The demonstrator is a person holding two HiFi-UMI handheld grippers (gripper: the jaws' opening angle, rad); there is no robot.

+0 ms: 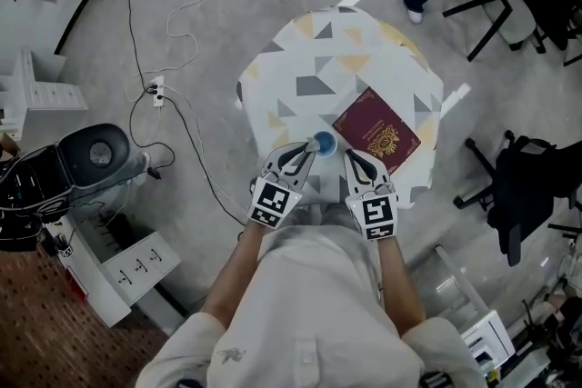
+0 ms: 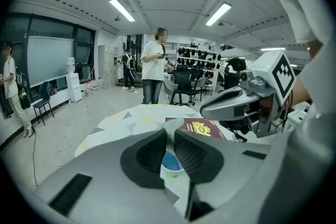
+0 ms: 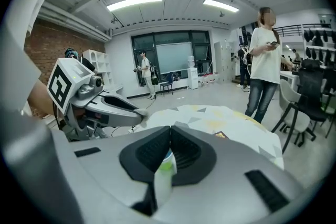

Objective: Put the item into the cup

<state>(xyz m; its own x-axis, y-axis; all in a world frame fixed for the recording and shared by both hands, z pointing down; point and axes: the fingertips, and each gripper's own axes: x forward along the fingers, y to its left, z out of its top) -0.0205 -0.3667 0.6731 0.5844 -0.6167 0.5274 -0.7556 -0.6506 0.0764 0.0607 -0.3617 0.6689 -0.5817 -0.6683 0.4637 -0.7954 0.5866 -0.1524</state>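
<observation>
Not done yet. Right gripper point(image 3: 170, 132) was clamped on the white-green item point(image 3: 164, 167), just right of the blue cup point(image 1: 323, 143). Left gripper point(image 2: 169, 135) pinched the cup's rim. Drop-in remained.

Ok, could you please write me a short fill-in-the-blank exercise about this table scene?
1. The left gripper is shut on the cup, which is ___ inside.
2. The right gripper holds a white and ___ item.
3. The dark red booklet lies on the ___.
Missing words: blue; green; table.
</observation>
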